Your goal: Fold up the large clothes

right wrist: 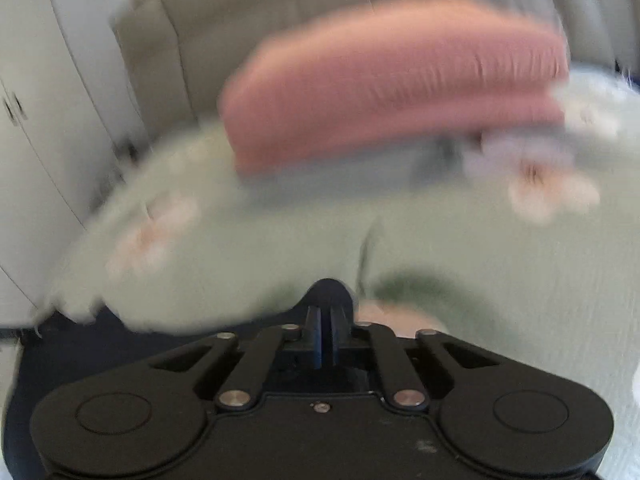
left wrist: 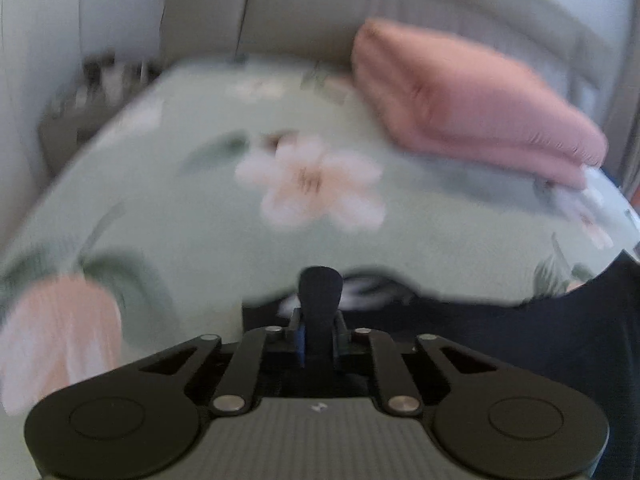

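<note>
A dark navy garment [left wrist: 500,340] lies at the near edge of a bed, low and right in the left wrist view and low left in the right wrist view [right wrist: 80,344]. My left gripper [left wrist: 320,284] has its jaws together, apparently pinching the navy garment's edge. My right gripper [right wrist: 329,292] also has its jaws together, at the garment's edge over the sheet; what it pinches is hidden. Both views are blurred by motion.
The bed has a pale green sheet with pink flowers [left wrist: 312,184], also in the right view [right wrist: 440,240]. A folded pink blanket [left wrist: 472,104] lies at the far side, also in the right view [right wrist: 392,80]. A beige headboard [left wrist: 304,8] and white cupboards [right wrist: 48,120] stand behind.
</note>
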